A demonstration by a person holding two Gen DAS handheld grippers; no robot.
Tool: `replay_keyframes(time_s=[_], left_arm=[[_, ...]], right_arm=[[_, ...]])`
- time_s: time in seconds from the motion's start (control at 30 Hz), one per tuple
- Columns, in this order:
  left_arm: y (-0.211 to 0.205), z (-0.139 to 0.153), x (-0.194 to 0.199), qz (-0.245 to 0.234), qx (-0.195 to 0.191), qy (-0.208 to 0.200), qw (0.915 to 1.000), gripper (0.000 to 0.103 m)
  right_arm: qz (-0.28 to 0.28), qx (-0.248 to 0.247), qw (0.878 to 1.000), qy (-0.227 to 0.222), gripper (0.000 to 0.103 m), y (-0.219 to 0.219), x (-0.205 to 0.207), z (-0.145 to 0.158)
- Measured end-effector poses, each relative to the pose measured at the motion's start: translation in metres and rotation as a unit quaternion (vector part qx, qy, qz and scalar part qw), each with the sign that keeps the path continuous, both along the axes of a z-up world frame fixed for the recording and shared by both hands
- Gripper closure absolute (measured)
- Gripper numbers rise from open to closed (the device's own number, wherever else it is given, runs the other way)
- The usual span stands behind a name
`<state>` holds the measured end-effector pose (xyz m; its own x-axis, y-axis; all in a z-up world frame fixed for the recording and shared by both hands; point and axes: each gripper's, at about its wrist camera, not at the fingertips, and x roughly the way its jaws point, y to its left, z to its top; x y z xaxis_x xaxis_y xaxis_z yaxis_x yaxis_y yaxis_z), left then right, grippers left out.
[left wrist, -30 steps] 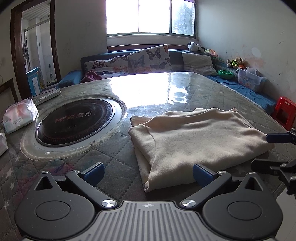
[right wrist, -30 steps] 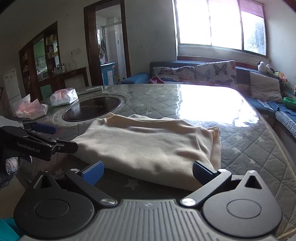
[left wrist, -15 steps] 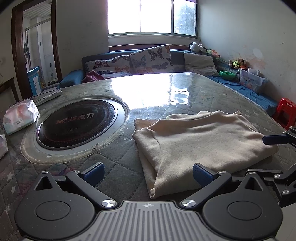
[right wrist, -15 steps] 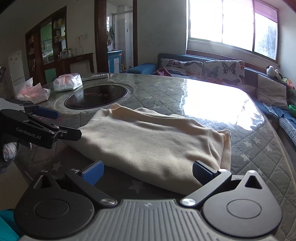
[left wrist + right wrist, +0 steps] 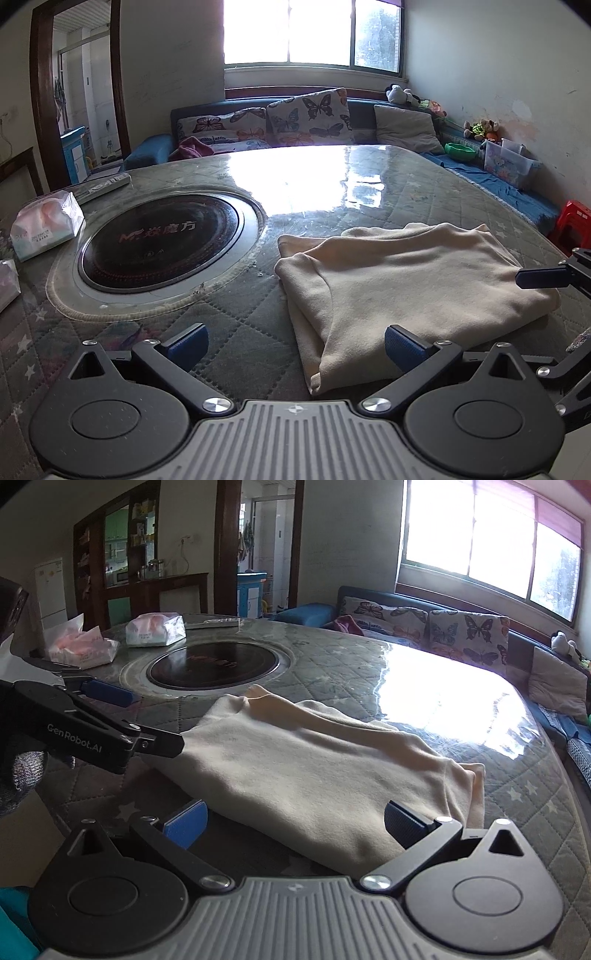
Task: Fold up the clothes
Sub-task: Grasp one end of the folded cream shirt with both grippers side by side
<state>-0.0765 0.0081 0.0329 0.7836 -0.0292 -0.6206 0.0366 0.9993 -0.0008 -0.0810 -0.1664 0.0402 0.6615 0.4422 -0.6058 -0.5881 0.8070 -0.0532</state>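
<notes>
A cream garment (image 5: 406, 288) lies folded into a flat rectangle on the quilted table; it also shows in the right wrist view (image 5: 317, 771). My left gripper (image 5: 295, 347) is open and empty, just short of the garment's near left corner. It also shows from the side in the right wrist view (image 5: 147, 720), at the garment's left edge. My right gripper (image 5: 293, 825) is open and empty at the garment's near edge. One blue fingertip (image 5: 543, 277) of it shows at the right edge of the left wrist view.
A round black cooktop (image 5: 159, 240) is set into the table (image 5: 369, 177) left of the garment. Tissue packs (image 5: 44, 225) and a remote (image 5: 107, 186) lie at the far left. A sofa with butterfly cushions (image 5: 306, 118) runs behind the table; a red stool (image 5: 572, 225) stands at the right.
Both grippers have drawn back a little from the garment and stayed open. The right wrist view has swung left. The garment lies as it did.
</notes>
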Motion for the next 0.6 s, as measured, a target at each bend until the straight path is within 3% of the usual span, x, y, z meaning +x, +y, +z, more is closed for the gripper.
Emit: replay_keyframes(time_s=[0.37, 0.6], left_arm=[[0.007, 0.0, 0.002, 0.009, -0.012, 0.005, 0.9999, 0.0], [0.018, -0.001, 0.004, 0.021, -0.033, 0.012, 0.9991, 0.0]], right_arm=[[0.029, -0.029, 0.999, -0.03, 0.001, 0.017, -0.01, 0.002], [0.084, -0.062, 0.994, -0.04, 0.009, 0.045, -0.01, 0.001]])
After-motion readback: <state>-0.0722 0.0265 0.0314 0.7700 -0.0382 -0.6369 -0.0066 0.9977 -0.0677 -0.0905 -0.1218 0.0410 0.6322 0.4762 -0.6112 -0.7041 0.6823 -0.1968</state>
